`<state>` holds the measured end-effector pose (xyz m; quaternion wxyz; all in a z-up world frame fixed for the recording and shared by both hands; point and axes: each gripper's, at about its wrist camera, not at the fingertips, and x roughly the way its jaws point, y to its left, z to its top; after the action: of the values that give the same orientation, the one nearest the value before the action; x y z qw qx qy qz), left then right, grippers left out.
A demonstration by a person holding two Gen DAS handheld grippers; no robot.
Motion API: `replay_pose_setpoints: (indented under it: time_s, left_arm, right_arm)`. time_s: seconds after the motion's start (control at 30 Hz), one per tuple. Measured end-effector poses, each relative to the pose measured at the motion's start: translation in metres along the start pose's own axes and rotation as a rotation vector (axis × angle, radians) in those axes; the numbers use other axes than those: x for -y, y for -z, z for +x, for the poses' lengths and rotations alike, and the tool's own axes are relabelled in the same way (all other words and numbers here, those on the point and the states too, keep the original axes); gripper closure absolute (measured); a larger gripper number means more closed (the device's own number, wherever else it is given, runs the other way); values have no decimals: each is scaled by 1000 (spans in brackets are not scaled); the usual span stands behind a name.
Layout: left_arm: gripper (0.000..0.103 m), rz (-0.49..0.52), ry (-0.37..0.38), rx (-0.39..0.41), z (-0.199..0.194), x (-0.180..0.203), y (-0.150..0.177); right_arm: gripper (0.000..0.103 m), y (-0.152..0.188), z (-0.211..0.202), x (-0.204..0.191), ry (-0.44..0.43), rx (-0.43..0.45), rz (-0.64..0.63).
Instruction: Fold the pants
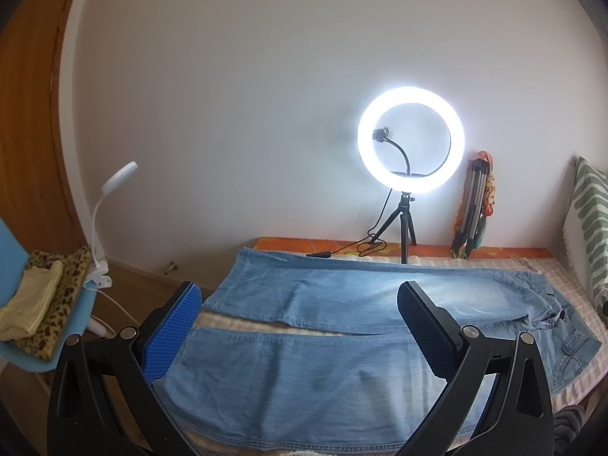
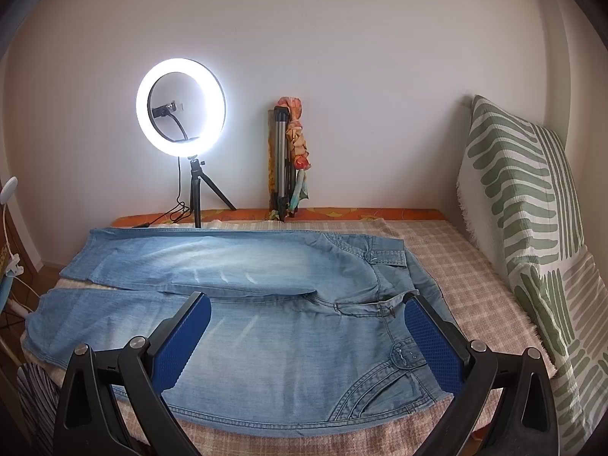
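Light blue denim pants (image 1: pixel 304 372) lie flat and unfolded across the bed, legs side by side pointing left, waist to the right. In the right wrist view the pants (image 2: pixel 266 349) show their waistband and pocket at lower right. My left gripper (image 1: pixel 300 292) hovers open above the near leg, close to the hem end. My right gripper (image 2: pixel 307 302) hovers open above the near leg's thigh and waist area. Neither gripper holds any cloth.
The bed has a checked cover (image 2: pixel 467 277). A lit ring light on a small tripod (image 2: pixel 181 108) and a folded tripod (image 2: pixel 283 159) stand at the far wall. A green striped pillow (image 2: pixel 532 205) leans at right. A blue chair with folded clothes (image 1: pixel 41 304) and a clip lamp (image 1: pixel 102 228) stand left.
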<state>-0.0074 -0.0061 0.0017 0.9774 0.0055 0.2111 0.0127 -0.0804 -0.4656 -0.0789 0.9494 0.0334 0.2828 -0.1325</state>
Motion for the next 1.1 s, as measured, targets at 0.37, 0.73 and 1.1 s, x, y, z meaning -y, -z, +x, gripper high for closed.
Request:
replay_pose_setpoints:
  time_s: [0.37, 0.73, 1.1]
  left_arm:
    - [0, 4, -6, 2, 4, -1, 0]
    - [0, 0, -18, 40, 22, -27, -11]
    - [0, 50, -15, -1, 69, -42, -41]
  right_arm:
    - [0, 1, 6, -3, -14, 6, -8]
    - [0, -23, 21, -11, -63, 25, -56]
    - [0, -81, 65, -35, -198, 46, -170]
